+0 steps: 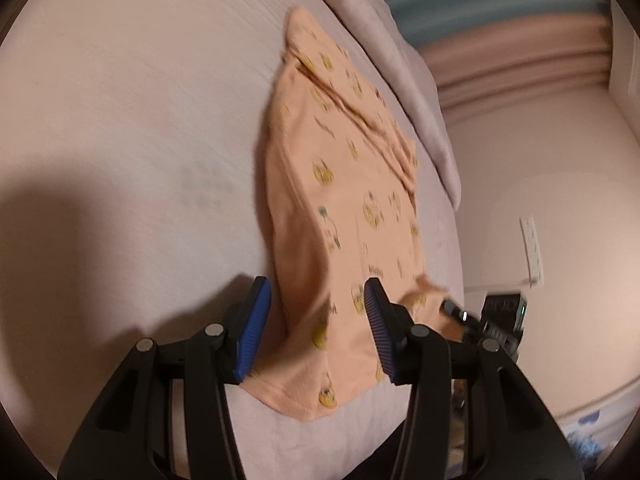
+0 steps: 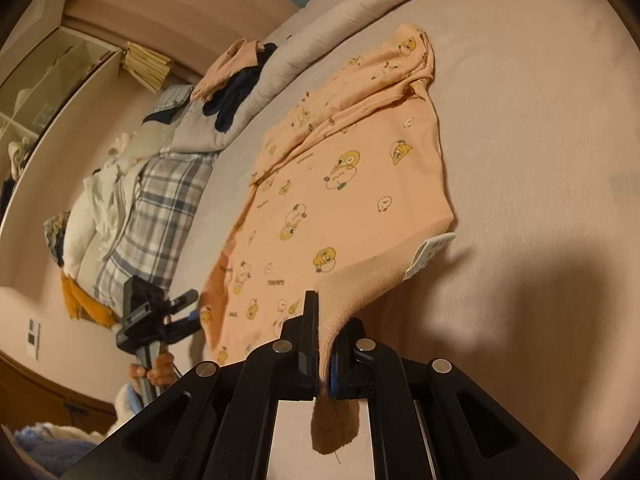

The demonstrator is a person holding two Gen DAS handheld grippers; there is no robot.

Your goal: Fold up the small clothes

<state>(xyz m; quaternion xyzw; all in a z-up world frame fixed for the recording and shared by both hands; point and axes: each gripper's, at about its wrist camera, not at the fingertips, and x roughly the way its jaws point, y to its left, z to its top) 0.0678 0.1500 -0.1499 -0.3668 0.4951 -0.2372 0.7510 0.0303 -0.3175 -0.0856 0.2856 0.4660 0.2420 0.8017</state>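
The left gripper [image 1: 318,312] stands wide, its blue pads [image 1: 252,332] straddling the near hem of the peach printed shirt [image 1: 340,200], which lies on the pale bed sheet [image 1: 140,120] ahead of it, nothing pinched. To its right, the right gripper [image 2: 325,344] is clamped on the shirt's [image 2: 340,200] other near corner, cloth bunched between the jaws and lifted off the sheet [image 2: 540,120]. The step looks like gathering the hem for a fold; next the left likely must close on its corner. Only the right wrist view shows the care label [image 2: 430,254] and a clothes pile [image 2: 232,76] far ahead-left.
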